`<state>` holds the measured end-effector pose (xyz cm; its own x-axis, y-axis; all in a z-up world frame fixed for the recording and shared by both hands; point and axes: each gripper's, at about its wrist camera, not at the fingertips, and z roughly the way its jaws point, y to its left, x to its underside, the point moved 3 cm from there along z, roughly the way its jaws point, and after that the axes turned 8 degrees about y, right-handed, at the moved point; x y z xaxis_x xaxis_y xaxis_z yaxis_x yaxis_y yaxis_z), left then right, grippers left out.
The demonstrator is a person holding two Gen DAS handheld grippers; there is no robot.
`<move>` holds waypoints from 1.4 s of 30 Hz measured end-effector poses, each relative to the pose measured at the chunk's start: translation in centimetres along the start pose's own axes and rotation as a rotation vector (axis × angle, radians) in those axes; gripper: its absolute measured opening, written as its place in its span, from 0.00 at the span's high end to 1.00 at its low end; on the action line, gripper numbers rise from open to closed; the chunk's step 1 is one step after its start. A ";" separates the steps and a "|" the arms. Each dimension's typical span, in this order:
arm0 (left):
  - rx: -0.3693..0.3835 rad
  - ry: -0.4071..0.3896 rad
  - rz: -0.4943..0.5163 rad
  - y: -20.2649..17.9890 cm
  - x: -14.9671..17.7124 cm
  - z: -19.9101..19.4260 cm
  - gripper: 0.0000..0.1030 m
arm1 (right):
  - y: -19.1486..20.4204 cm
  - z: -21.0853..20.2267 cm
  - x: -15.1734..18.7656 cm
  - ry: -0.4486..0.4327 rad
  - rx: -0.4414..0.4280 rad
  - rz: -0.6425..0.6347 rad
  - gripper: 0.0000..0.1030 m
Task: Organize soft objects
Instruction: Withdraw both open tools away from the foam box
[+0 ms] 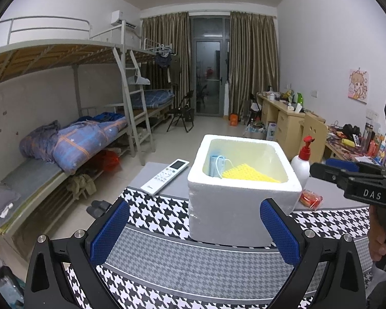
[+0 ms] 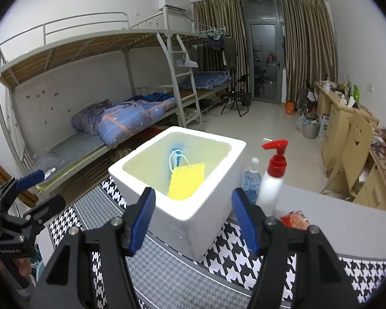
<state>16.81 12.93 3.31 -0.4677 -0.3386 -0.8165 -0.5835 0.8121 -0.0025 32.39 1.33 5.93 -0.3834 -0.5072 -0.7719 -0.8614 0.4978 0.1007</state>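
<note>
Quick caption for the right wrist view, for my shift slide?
Open right gripper before a white foam box holding a yellow sponge and blue mask.

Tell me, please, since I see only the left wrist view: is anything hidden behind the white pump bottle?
Observer: Yes. A clear bottle with blue liquid stands just behind the pump bottle.
Operator: Does the right gripper hold something?
Observer: No. The right gripper is open and empty, facing the foam box.
</note>
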 end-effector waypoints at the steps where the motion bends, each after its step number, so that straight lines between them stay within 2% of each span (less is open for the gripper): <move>1: 0.004 0.001 -0.001 -0.1 0.1 0.0 0.01 | -0.2 0.1 0.1 0.003 -0.002 0.005 0.36; 11: 0.058 0.028 0.026 -2.3 1.9 0.4 0.01 | -1.0 0.5 3.1 0.058 0.007 -0.001 0.36; 42: 0.188 0.102 0.101 -9.2 7.4 -0.1 0.01 | -2.5 -2.8 7.7 0.101 0.020 -0.042 0.36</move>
<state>18.60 2.87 -2.65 -0.5875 -0.2891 -0.7558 -0.4007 0.9154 -0.0387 30.67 -5.80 1.44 -0.3792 -0.5958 -0.7080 -0.8710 0.4881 0.0557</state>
